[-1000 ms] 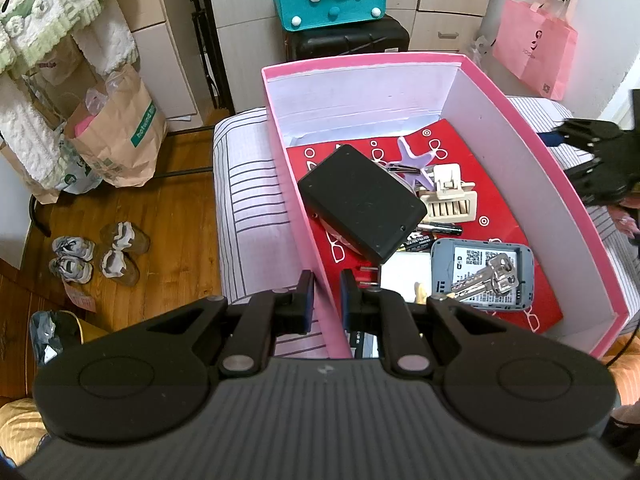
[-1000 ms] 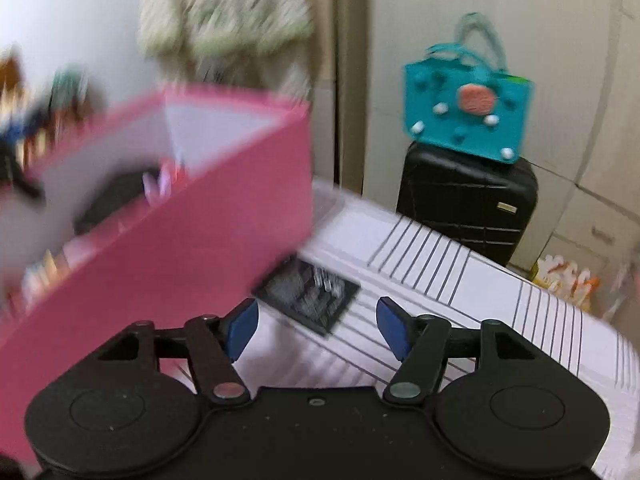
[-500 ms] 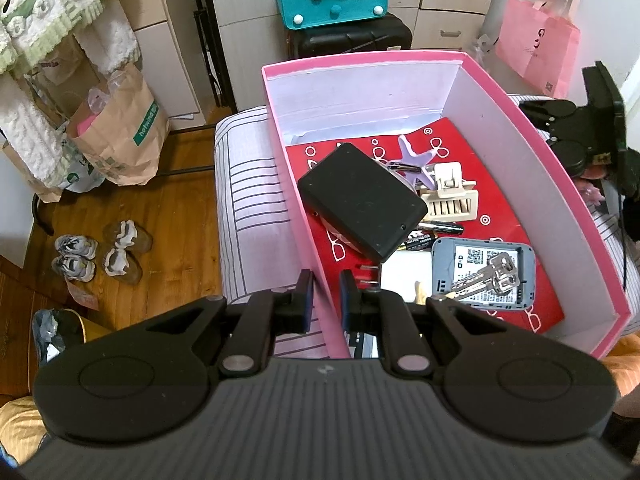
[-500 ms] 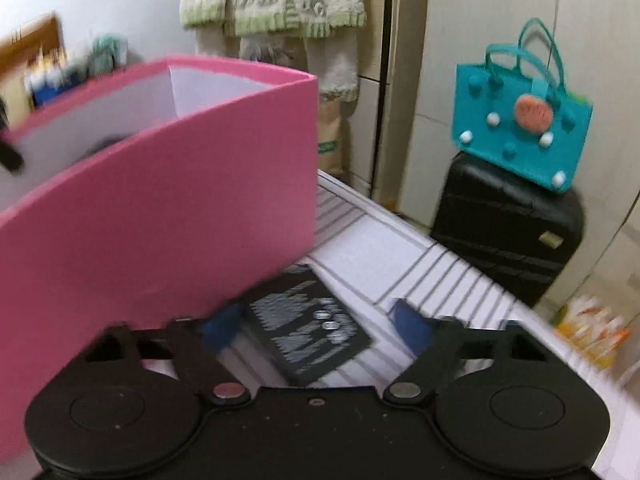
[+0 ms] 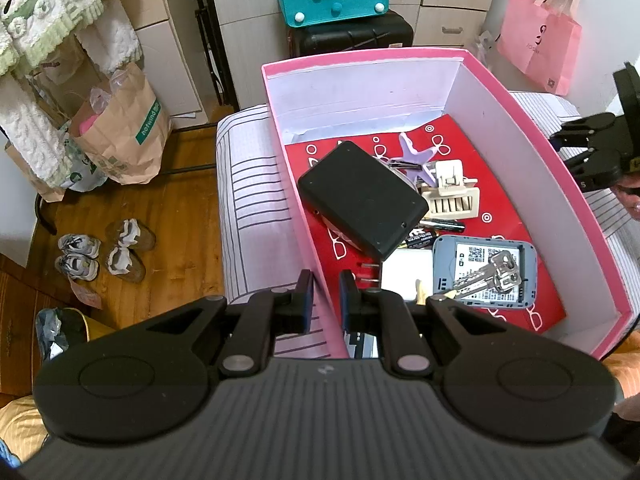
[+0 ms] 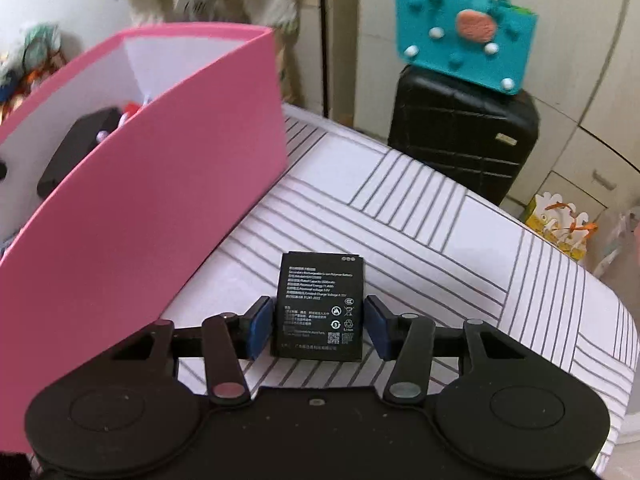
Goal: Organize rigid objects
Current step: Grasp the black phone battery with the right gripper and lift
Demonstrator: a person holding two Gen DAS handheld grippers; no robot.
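A flat black battery point(image 6: 319, 306) lies on the striped bed cover point(image 6: 420, 232). My right gripper point(image 6: 319, 326) is open with a blue pad on each side of the battery, small gaps showing. My left gripper point(image 5: 324, 300) is shut on the left wall point(image 5: 292, 184) of the pink box point(image 6: 168, 184). Inside the box lie a black case point(image 5: 360, 200), a grey device point(image 5: 486, 276) with keys point(image 5: 492, 274) on it, a beige hair clip point(image 5: 450, 194), a purple clip point(image 5: 416, 156), batteries point(image 5: 436, 228) and a white charger point(image 5: 404, 274).
A black suitcase point(image 6: 460, 136) with a teal bag point(image 6: 464, 36) on top stands beyond the bed. Shoes point(image 5: 104, 250) and paper bags point(image 5: 120, 132) are on the wooden floor at left. A pink bag point(image 5: 540, 44) hangs at back right.
My right gripper has swung and moved in on the black battery, which now sits between its open fingers. The left gripper has stayed clamped on the box wall.
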